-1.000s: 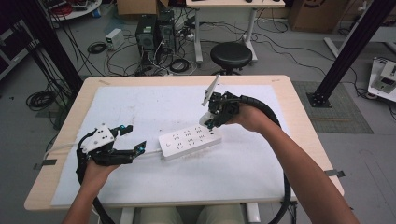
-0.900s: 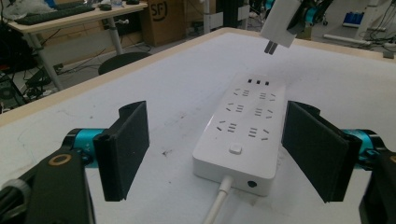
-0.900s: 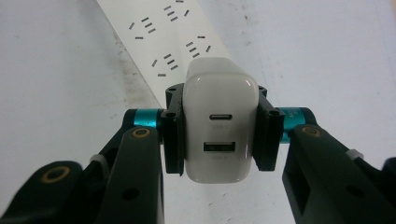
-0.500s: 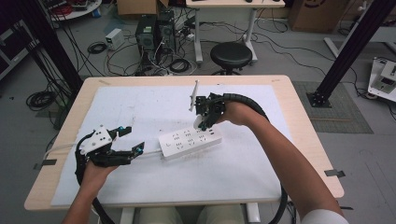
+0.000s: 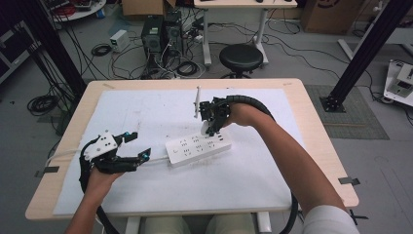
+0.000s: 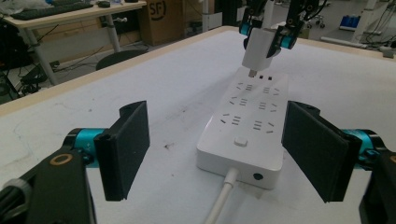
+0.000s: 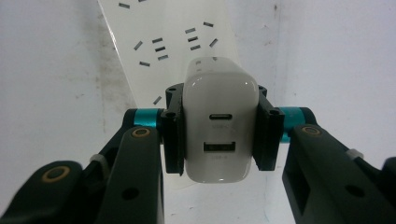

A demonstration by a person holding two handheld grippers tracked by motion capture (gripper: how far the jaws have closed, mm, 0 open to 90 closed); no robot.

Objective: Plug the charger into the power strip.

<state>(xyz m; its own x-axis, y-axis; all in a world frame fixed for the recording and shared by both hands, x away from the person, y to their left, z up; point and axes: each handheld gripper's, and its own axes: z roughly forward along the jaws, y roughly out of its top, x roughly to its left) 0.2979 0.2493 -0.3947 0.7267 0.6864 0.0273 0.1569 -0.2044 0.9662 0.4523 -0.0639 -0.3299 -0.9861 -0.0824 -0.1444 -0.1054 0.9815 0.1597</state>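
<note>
Plug poised over the strip: your right gripper (image 5: pixel 213 127) hangs above the far end of the white power strip (image 5: pixel 198 147), which lies near the middle of the tabletop (image 5: pixel 160 105), its cable running toward the left edge. Keep the white USB charger (image 7: pixel 219 119) upright and square to the strip as you bring it down. Line its prongs up with a socket at that far end first. In the left gripper view the prongs sit just above the strip's top face, and whether they touch it cannot be told. Press straight down, not at a slant, or the strip may likely skid or tip on the white mat. You may want your left gripper (image 6: pixel 219 154) to steady the strip's near end, by the switch and cable.

The right gripper's jaws are clamped on the charger's two flat sides, its two USB ports facing the gripper's camera. Your left gripper's jaws stand wide apart and hold nothing. They straddle the line of the strip's near end without touching it, close to the tabletop's left edge.
</note>
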